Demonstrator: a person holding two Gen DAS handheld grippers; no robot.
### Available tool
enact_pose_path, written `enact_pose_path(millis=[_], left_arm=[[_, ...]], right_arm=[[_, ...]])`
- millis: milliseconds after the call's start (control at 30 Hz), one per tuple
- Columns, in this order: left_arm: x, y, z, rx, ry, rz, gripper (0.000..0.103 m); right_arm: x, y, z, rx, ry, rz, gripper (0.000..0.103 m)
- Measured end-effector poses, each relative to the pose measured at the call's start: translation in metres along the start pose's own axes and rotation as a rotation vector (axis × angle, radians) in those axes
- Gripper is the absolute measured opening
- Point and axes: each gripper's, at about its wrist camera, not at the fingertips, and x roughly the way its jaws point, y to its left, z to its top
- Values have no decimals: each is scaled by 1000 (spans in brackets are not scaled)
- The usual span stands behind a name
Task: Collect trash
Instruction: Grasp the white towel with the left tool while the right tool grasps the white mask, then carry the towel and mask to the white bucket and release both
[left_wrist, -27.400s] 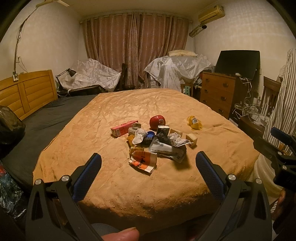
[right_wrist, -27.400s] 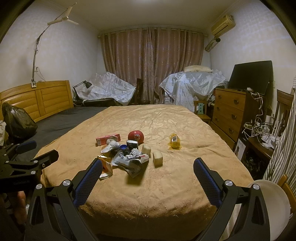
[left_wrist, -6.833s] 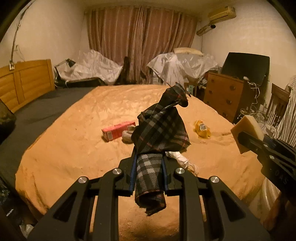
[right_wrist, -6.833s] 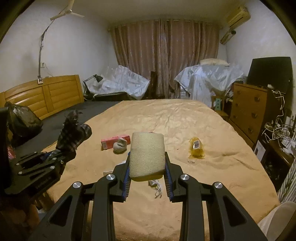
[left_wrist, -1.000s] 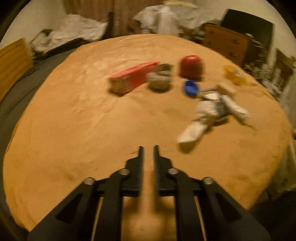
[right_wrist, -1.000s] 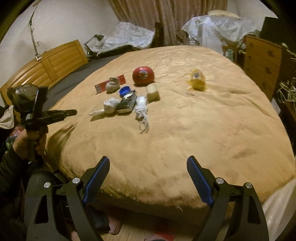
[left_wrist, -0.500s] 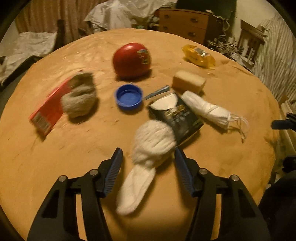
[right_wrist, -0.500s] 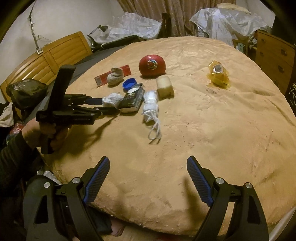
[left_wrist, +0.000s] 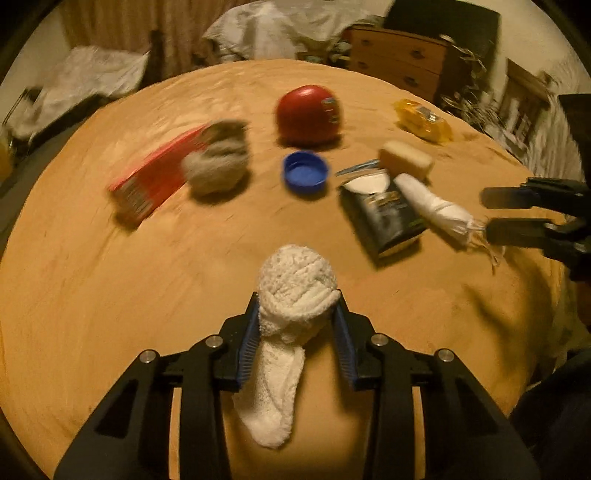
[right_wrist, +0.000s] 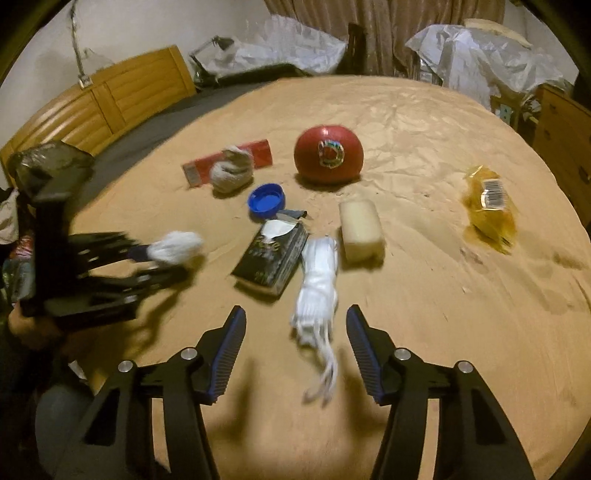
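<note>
While the left gripper (left_wrist: 297, 317) closes on the balled white sock (left_wrist: 295, 284), pads touching its sides, the right gripper (right_wrist: 295, 332) closes around the white mask (right_wrist: 317, 284), not touching yet. Both items lie on the bedspread (right_wrist: 443, 295). Risks: sock tail dangling and snagging; mask straps slipping out.

We've got open blanket (right_wrist: 461, 314) to the right of the white bundle (right_wrist: 319, 280). On its left the black packet (right_wrist: 273, 258) crowds close, sponge (right_wrist: 361, 230) just behind.
</note>
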Motion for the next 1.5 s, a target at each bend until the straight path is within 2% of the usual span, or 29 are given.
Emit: enact_pose_path(millis=[167,333,367,467,600,700,867,1200,1333,1500], left_arm=[[2,1,2,-28,-2,1,36],[8,-1,4,-50,6,12,36],[9,-1,5,-52,7,15,36],[10,-3,7,-56,8,33,36],[10,-5,9,-74,-3,57,35],[1,-6,7,-98,-30,80,35],[-37,-15,2,-140,-110,138,35],[-140,-78,-4,-170,-322,256,35],[-174,-103,-2,-163,-423,299,35],[-202,-128,-1,-156,-511,326,35]], right_arm=[[30,-4,18,10,53,-54,47],[51,-5,18,4,98,-105,42],[52,-4,17,-2,98,-114,41],[50,-3,14,3,70,-131,28],[36,-2,4,28,27,-131,28],[11,1,-6,52,-30,-128,28],[-45,13,-25,58,-151,-148,28],[-155,48,-54,74,-414,-190,28],[-188,63,-63,59,-492,-220,28],[-219,80,-77,43,-562,-245,28]])
